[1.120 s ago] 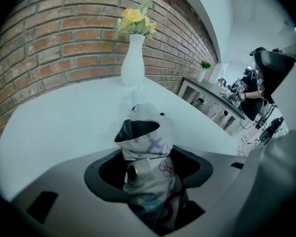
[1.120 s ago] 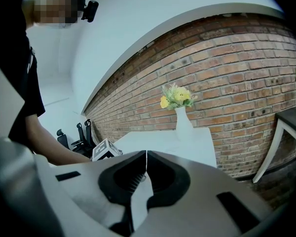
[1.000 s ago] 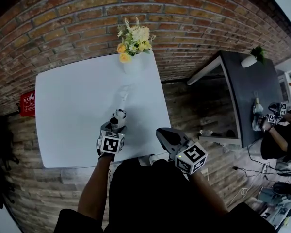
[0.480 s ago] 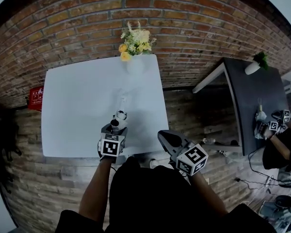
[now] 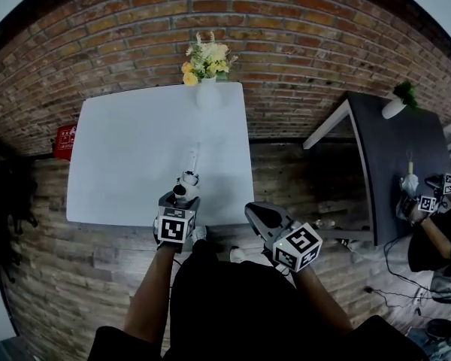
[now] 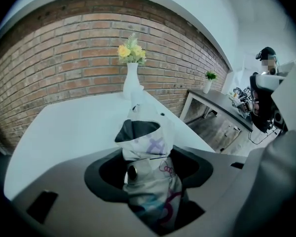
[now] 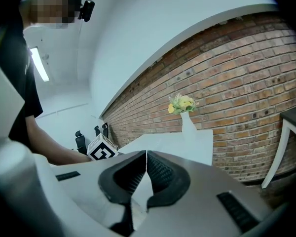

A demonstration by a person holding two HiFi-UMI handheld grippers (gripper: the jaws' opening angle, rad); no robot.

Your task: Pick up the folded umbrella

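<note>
Head view, looking steeply down: a person in dark clothing holds two grey grippers at the near edge of a white rectangular table (image 5: 120,149). The left gripper (image 5: 182,195) is clamped on the folded umbrella (image 5: 189,168), a slim bundle of white fabric printed in purple and pink. Seen from the left gripper view, the jaws of the left gripper (image 6: 148,169) stand fairly wide, pressing either side of the folded umbrella (image 6: 144,144). Its gathered cloth fills the gap between them. The bundle runs forward over the table top (image 6: 64,127) and points toward the far edge. Whether its far end touches the top cannot be told.

The right gripper (image 5: 257,213) hangs just off the table's near right corner, above the brick-patterned floor (image 5: 286,179). In the right gripper view, the jaws of the right gripper (image 7: 146,163) are closed together with nothing between them.

At the far edge of the table stands a white narrow-necked vase (image 5: 208,96) of yellow and cream flowers (image 5: 203,57), against a red brick wall (image 5: 301,36). Well apart to the right is a dark rectangular side table (image 5: 395,156) with a small green potted plant (image 5: 397,100). Another person (image 5: 428,235) sits beside it.
</note>
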